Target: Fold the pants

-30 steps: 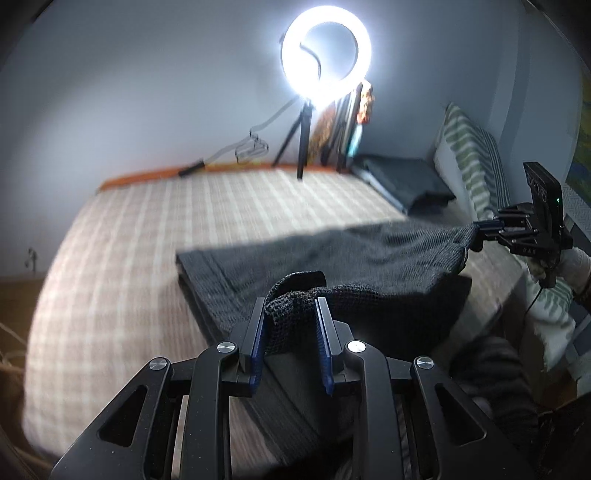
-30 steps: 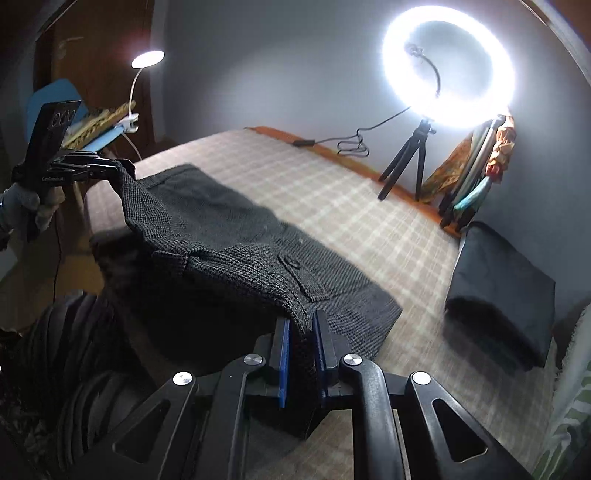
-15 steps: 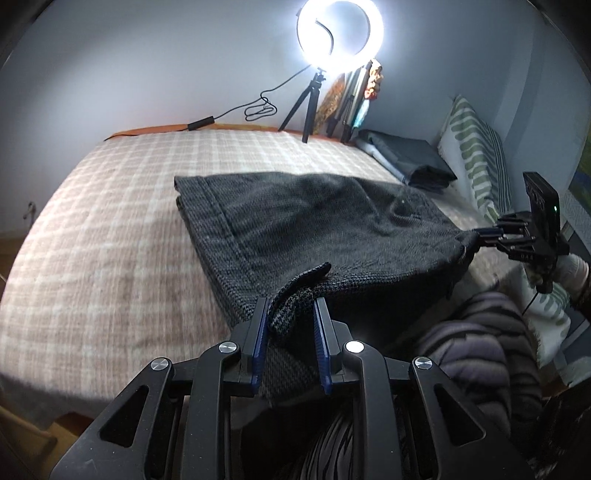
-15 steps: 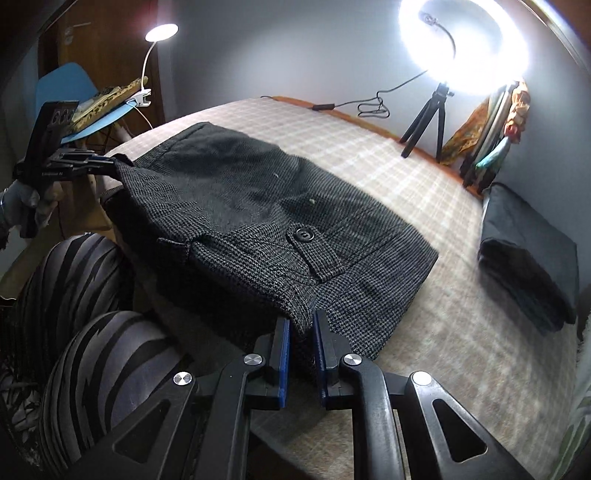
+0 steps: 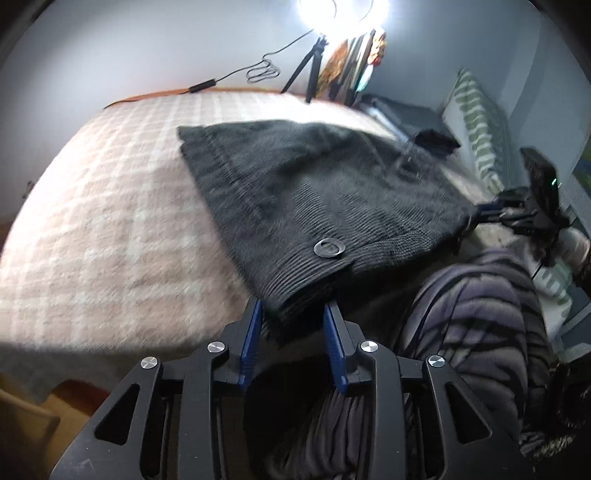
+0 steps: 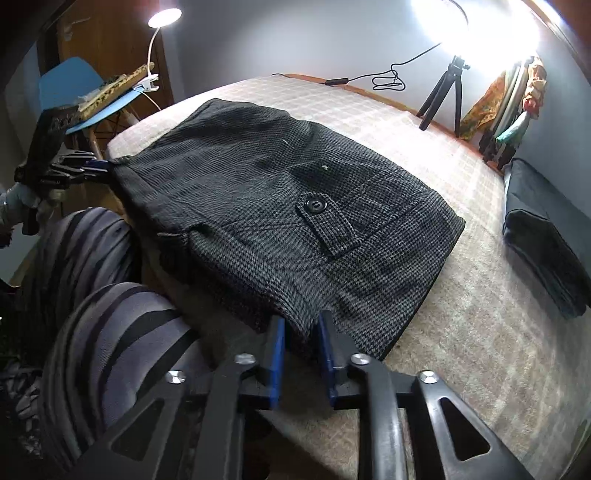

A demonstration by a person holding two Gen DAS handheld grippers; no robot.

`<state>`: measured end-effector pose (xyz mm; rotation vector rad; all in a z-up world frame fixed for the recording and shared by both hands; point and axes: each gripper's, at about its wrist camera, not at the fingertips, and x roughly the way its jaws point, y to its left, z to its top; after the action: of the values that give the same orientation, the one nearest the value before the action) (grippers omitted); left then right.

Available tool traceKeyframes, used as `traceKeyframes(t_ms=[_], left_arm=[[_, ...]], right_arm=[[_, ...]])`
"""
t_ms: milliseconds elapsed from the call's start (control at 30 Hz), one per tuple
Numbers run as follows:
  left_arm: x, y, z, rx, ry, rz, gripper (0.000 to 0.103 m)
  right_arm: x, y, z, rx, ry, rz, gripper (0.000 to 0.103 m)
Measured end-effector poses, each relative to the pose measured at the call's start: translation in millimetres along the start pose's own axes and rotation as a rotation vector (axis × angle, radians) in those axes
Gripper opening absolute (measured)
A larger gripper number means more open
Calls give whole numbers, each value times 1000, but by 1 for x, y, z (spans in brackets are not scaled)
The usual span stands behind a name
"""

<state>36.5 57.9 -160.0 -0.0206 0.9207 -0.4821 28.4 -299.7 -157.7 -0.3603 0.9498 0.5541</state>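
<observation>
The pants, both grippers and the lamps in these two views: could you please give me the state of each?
pants: folded, flat on bed, near corners gripped
left gripper: shut on pants corner
right gripper: shut on pants corner
pocket button: fastened
ring light: on
desk lamp: on

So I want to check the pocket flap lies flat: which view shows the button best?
The right wrist view: the button is sharp, sitting on its flap on the pants. The left wrist view shows the button too, but blurred, with the flap hard to make out.
</observation>
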Motion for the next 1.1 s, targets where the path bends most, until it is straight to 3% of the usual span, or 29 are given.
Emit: traceKeyframes(t_ms=[133,167,233,267,367,500,700,833,1033,1100], left_arm=[[-21,13,0,-23,-20,4,33],[-29,19,6,-38,-41,-2,33],[-36,24,18,-43,-72,6,33],[-37,27,31,-33,-88,17,33],[-25,26,67,3,-104,5,37],[4,17,112,66,-102,24,58],[56,14,167,165,-29,7,59],[82,14,183,189,30,-58,59],[123,12,180,237,123,-41,59],[132,13,174,254,148,-26,59]], right_arm=[[-30,-11,3,49,-74,88,45],[-40,-20,6,77,-108,107,60],[-50,-34,12,122,-158,103,78],[-52,-44,16,153,-181,94,80],[-45,-77,37,225,-201,88,80],[-21,-97,70,228,-189,84,80],[32,-103,114,130,-94,99,79],[62,-107,133,84,-41,158,79],[109,-108,138,71,72,269,79],[117,-99,134,48,101,276,67]])
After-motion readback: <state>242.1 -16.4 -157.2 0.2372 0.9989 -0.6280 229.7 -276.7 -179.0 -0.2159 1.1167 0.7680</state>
